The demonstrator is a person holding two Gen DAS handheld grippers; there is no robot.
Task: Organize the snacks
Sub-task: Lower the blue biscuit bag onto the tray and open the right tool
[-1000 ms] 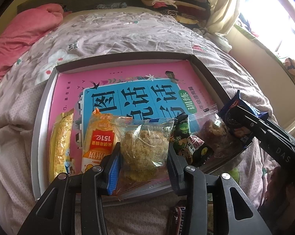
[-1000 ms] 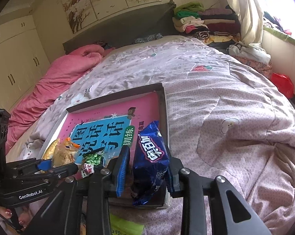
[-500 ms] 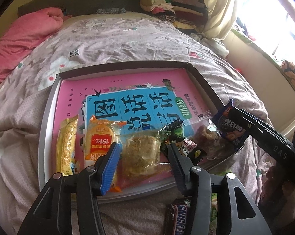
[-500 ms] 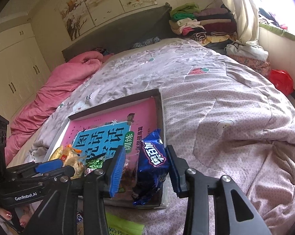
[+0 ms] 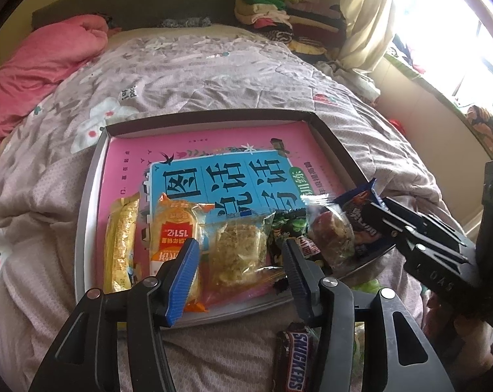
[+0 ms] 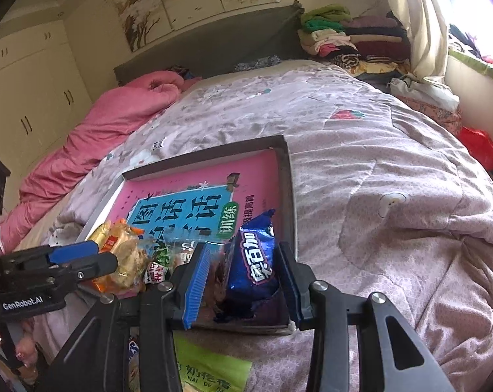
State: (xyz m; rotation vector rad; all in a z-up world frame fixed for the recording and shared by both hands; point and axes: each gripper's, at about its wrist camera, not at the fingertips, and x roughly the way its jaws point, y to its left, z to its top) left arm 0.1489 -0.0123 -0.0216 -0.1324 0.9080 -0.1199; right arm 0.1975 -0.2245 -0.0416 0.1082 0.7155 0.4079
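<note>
My left gripper (image 5: 240,271) is released, jaws wide, clear pastry pack (image 5: 238,251) lying flat between them in the tray (image 5: 89,196). My right gripper (image 6: 243,277) is spread too; blue snack bag (image 6: 253,261) stands between the fingers in the tray's near right corner. Snickers bar (image 5: 295,359) sits on the quilt (image 5: 213,75) outside the tray.

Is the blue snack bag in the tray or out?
In. The blue bag sits in the tray's near right corner, between the open right hand-held gripper fingers.
</note>
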